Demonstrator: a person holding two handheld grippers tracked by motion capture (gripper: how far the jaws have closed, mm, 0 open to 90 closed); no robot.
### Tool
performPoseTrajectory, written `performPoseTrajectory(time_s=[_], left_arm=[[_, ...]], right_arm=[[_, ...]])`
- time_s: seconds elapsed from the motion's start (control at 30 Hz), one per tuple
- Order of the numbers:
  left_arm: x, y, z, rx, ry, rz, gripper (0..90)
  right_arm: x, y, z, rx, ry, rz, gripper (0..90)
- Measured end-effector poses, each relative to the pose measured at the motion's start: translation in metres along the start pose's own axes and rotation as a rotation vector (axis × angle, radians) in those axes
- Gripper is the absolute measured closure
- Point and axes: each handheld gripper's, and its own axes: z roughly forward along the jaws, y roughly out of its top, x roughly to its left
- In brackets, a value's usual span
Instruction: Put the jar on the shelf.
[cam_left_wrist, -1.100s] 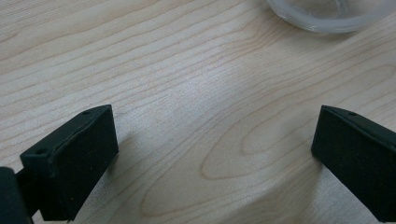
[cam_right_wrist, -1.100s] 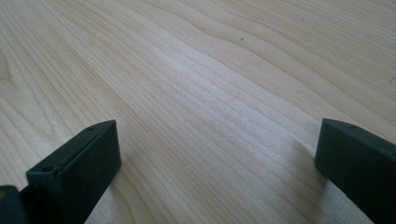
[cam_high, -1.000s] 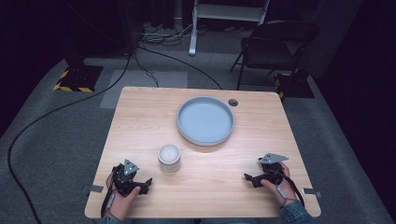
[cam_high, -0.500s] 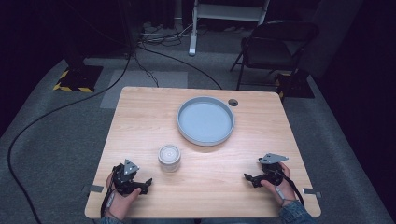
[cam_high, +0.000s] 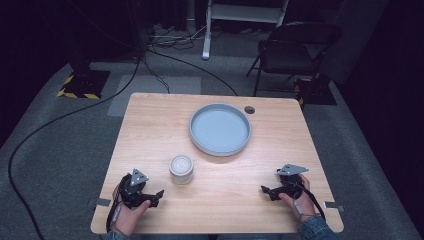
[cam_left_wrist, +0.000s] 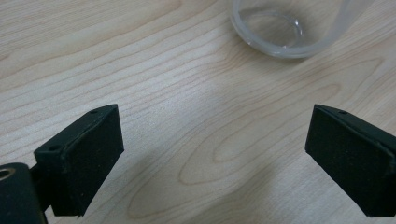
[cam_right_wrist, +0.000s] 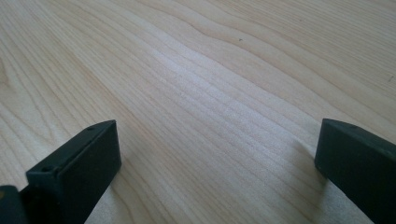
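A small clear jar with a white lid (cam_high: 181, 168) stands on the wooden table (cam_high: 150, 130), left of centre. Behind it and to the right lies a round grey tray (cam_high: 220, 129) with nothing in it. My left gripper (cam_high: 159, 194) rests near the front left corner, open, just left and in front of the jar; the jar's clear base (cam_left_wrist: 285, 32) shows beyond its jaws, which stand wide apart. My right gripper (cam_high: 265, 190) rests near the front right corner, open, over bare wood (cam_right_wrist: 210, 93).
A dark round hole (cam_high: 249, 109) sits in the tabletop by the tray's far right. Beyond the table stand a folding chair (cam_high: 295, 45) and a white stand (cam_high: 205, 30). Cables (cam_high: 65, 120) run over the grey carpet at left.
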Motion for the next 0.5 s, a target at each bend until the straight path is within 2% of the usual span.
performPoseTrajectory(time_s=[0.13,0.5], left_arm=[[0.0,0.004,-0.006,-0.006,-0.009,-0.005,4.3],[-0.004,0.024,-0.021,-0.027,-0.009,0.023,4.7]], right_arm=[[0.0,0.0,0.0,0.0,0.0,0.0,0.1],[0.001,0.0,0.0,0.0,-0.006,0.006,0.1]])
